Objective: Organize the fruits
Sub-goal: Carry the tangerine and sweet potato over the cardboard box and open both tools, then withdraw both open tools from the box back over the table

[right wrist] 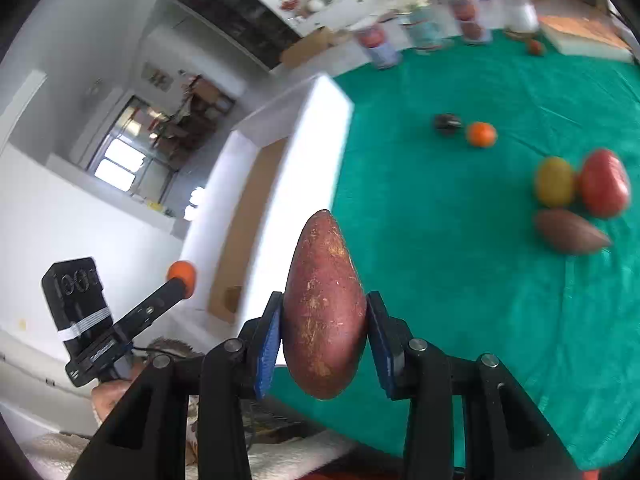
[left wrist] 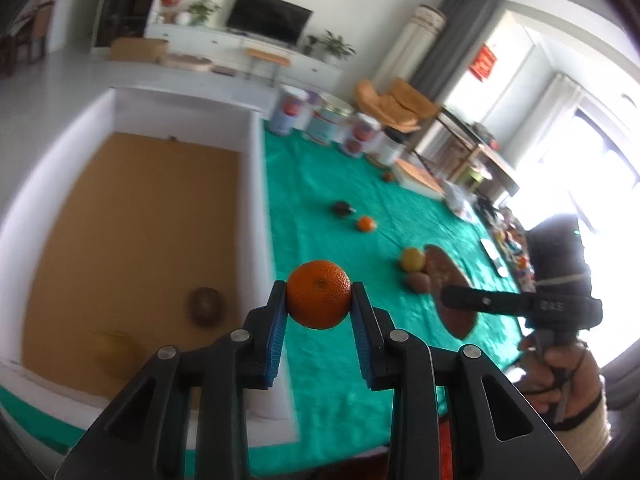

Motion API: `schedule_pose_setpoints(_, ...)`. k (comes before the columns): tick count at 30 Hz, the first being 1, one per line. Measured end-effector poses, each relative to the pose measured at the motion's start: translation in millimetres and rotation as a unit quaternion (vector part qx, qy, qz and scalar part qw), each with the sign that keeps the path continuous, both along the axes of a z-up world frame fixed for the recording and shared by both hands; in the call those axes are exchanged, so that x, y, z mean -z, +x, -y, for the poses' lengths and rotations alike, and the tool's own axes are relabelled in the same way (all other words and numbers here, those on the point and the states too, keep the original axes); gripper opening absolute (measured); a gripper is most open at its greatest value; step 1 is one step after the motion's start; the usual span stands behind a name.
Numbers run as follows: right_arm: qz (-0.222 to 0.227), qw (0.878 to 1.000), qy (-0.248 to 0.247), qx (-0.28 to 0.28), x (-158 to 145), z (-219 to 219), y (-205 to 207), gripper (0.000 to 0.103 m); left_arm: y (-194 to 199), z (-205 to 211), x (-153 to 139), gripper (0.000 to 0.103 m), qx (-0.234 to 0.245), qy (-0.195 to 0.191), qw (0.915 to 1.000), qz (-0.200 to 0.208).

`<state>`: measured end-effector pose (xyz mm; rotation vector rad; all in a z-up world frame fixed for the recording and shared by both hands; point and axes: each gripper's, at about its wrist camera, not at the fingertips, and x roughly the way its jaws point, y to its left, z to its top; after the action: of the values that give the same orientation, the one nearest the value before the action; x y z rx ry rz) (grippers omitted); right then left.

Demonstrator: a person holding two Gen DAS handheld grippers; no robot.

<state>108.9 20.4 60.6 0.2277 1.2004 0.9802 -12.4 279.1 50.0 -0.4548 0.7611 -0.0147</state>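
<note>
My left gripper [left wrist: 319, 300] is shut on an orange [left wrist: 319, 294], held in the air just right of the white box's wall [left wrist: 256, 208]. The box has a brown floor with a brown round fruit [left wrist: 205, 306] and a yellowish fruit [left wrist: 116, 350] in it. My right gripper [right wrist: 325, 320] is shut on a long reddish-brown sweet potato [right wrist: 324, 308], above the green cloth near the box [right wrist: 312, 152]. On the cloth lie an orange [right wrist: 481, 134], a dark fruit [right wrist: 447, 123], a yellow fruit [right wrist: 554, 181], a red fruit [right wrist: 604, 182] and a brown fruit [right wrist: 570, 232].
Several cans and jars [left wrist: 324, 122] stand along the far edge of the green cloth [left wrist: 344, 184]. A wooden board on a white block [right wrist: 584, 36] lies at the far right with a small orange fruit [right wrist: 535, 46] beside it. Clutter lies along the table's right edge [left wrist: 500, 236].
</note>
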Motion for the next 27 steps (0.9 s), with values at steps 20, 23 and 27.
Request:
schedule_pose_setpoints(20, 0.138, 0.979, -0.107, -0.105, 29, -152, -59, 0.054, -3, -67, 77, 0.065, -0.132, 0.058, 0.9849, -0.096)
schedule_pose_setpoints(23, 0.177, 0.976, -0.107, -0.064, 14, -104, -54, 0.072, 7, -33, 58, 0.074, -0.097, 0.065, 0.9912, -0.063)
schedule_pose_setpoints(27, 0.215, 0.963, -0.162, 0.017, 23, -4, -46, 0.091, 26, 42, 40, 0.085, -0.009, 0.071, 0.997, -0.028)
